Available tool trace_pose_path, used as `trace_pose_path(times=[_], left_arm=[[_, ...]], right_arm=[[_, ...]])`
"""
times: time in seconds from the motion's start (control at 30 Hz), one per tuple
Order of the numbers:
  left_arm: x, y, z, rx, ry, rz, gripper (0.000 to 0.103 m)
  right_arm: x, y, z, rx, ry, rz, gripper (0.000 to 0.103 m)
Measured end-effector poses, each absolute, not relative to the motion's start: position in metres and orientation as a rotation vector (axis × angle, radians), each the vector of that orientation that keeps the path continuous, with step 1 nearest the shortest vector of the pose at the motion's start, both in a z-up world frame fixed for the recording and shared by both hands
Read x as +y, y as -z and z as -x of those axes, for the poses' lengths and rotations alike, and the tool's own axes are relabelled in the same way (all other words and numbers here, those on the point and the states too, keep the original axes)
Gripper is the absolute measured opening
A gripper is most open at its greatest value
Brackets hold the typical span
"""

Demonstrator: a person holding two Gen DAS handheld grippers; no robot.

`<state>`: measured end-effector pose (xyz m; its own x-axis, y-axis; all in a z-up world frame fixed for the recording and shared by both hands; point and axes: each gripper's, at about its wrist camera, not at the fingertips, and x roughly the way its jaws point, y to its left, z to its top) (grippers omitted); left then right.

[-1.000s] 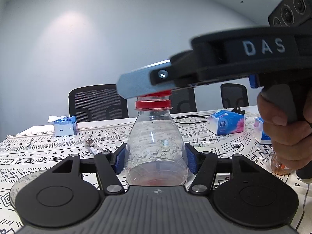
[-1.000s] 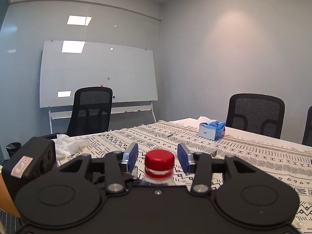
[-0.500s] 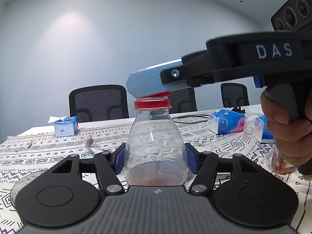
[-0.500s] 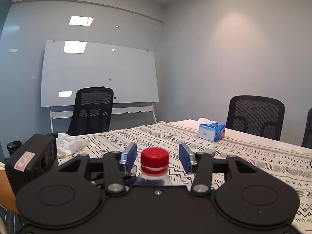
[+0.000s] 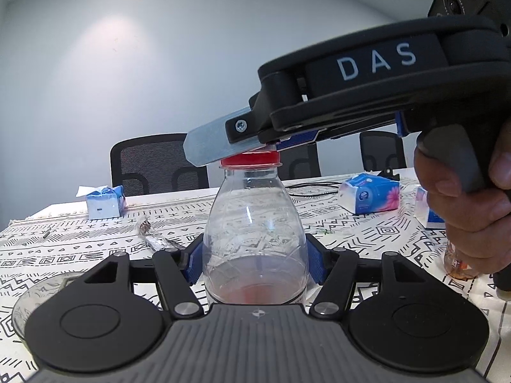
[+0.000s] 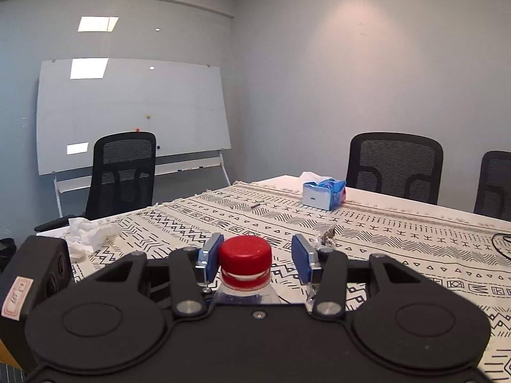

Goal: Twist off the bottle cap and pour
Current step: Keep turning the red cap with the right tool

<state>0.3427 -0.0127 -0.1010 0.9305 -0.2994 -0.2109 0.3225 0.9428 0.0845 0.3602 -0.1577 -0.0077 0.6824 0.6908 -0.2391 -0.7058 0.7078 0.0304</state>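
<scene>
Red cap sits btwn the right gripper pads, jaws spread, a gap showing on the right side (left pad looks v. close, maybe touching). Clear bottle stands upright on the patterned tabletop, left gripper clenched on its lower body; a little reddish liquid at the bottom. Risk, I'd judge: the cap is off-centre, so closing could shove the neck sideways, or the pads slip when twisting. A thin bottle wall may buckle under a hard squeeze. Room: tissue box and a glass dish near the left gripper; tabletop ahead open.
</scene>
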Motion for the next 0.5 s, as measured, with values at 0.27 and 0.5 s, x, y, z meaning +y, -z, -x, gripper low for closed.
trace_pose_path(times=[0.27, 0.5], left_arm=[[-0.012, 0.103, -0.344, 0.209, 0.313, -0.121, 0.059], [-0.012, 0.104, -0.344, 0.213, 0.303, -0.121, 0.059]], right_arm=[[-0.169, 0.010, -0.361, 0.234, -0.809, 0.049, 0.050], [-0.168, 0.011, -0.360, 0.222, -0.808, 0.040, 0.051]])
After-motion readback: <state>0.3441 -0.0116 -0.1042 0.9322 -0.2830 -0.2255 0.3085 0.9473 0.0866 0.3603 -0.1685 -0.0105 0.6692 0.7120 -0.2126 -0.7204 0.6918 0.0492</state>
